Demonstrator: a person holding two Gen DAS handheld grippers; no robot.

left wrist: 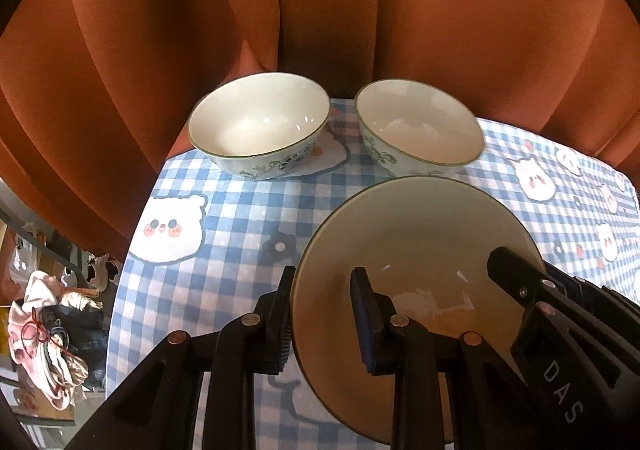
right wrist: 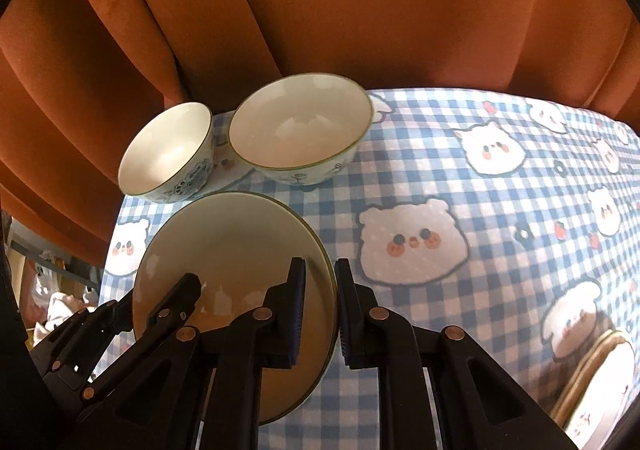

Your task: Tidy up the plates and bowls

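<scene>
A cream plate (left wrist: 408, 234) with a thin green rim is held between both grippers, slightly tilted over the checked tablecloth (left wrist: 240, 210). My left gripper (left wrist: 323, 278) is shut on the plate's left rim, one finger under and one inside. In the right wrist view my right gripper (right wrist: 320, 270) is shut on the right rim of the same plate (right wrist: 232, 242). The left gripper's fingers (right wrist: 180, 294) show across the plate there. Two white bowls with blue flower patterns stand upright side by side at the far edge, one on the left (left wrist: 260, 122) and one on the right (left wrist: 420, 122).
An orange curtain (left wrist: 320, 10) hangs right behind the table. The table's left edge drops to a floor with heaped clothes (left wrist: 52, 338). Bare bear-print tablecloth (right wrist: 480, 210) stretches to the right. A brown-edged object (right wrist: 592, 370) sits at the lower right, partly cut off.
</scene>
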